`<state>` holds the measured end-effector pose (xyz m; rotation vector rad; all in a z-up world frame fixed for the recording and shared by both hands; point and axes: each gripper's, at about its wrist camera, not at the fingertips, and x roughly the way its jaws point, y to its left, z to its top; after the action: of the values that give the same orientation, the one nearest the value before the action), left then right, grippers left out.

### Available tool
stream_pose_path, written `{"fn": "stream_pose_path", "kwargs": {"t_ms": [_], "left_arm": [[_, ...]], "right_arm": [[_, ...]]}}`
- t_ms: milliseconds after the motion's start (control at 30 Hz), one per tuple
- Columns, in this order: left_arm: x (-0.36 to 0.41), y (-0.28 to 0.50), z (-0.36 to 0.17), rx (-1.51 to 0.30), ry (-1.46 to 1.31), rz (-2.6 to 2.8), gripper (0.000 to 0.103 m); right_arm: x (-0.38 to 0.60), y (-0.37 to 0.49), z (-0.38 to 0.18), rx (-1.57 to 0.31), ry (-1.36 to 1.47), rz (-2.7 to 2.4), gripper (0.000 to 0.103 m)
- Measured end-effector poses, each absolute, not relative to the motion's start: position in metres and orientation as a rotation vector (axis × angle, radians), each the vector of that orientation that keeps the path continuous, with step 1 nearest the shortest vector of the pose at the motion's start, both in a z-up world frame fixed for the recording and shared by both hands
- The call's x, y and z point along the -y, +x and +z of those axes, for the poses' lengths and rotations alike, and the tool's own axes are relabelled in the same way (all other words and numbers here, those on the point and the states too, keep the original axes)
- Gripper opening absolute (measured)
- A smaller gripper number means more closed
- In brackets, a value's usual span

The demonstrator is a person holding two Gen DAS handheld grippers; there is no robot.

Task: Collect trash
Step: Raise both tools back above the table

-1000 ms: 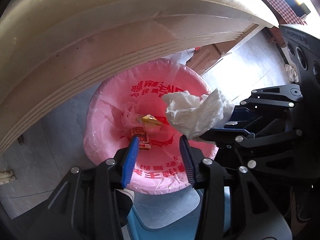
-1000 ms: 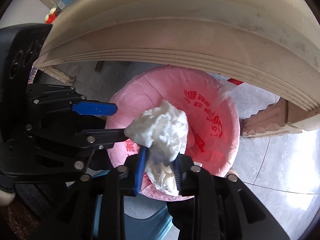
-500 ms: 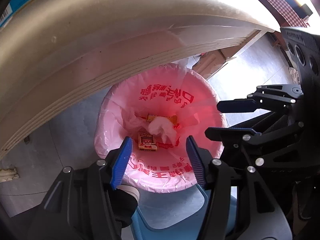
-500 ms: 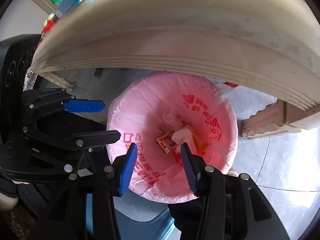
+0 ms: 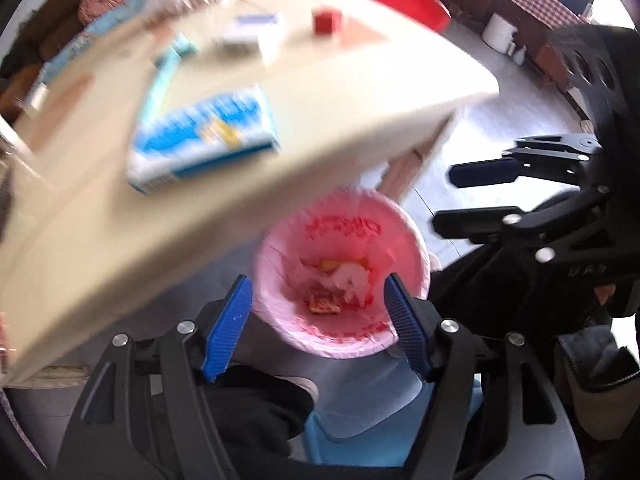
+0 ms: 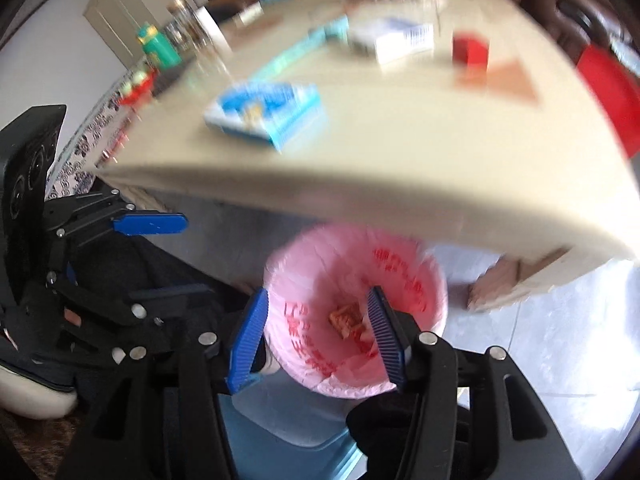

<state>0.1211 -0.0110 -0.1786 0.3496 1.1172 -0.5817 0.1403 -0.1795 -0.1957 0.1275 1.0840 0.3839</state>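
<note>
Both blue-padded grippers, left (image 5: pixel 318 324) and right (image 6: pixel 316 340), gape wide and empty above the pink-lined trash bin (image 5: pixel 404 236) holding crumpled white tissue (image 5: pixel 352 278).

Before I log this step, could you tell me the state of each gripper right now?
Left gripper: open, holding nothing.
Right gripper: open, holding nothing.

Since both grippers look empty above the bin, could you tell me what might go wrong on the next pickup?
1. The table edge overhangs the pink-lined bin; a rising right gripper or left gripper could clip it.
2. The blue-and-white box lies near that edge, so a nudge might knock it to the floor.
3. Both views are motion-blurred, so aiming at the small red cube may be imprecise.
</note>
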Motion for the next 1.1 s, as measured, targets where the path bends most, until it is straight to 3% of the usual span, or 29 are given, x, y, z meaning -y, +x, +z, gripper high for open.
{"fn": "stream_pose_path", "kwargs": {"t_ms": [167,233,400,1100], "left_arm": [[-0.014,0.146,-0.110,-1.050,0.306,-0.494,0.068],[-0.024,0.158,-0.083,-1.010,0.304,-0.461,0.072],[-0.034,0.169,-0.053,-0.957,0.329,-0.440,0.077],[0.015,0.206,-0.115,-1.100,0.656,-0.822,0.077]], "right_arm": [[0.191,0.144,-0.131,-0.956,0.093,0.369,0.059],[0.196,0.148,-0.109,-0.916,0.076,0.358,0.059],[0.200,0.155,-0.083,-0.882,0.039,0.357,0.060],[0.233,0.223,-0.107,-0.961,0.079,0.311,0.062]]}}
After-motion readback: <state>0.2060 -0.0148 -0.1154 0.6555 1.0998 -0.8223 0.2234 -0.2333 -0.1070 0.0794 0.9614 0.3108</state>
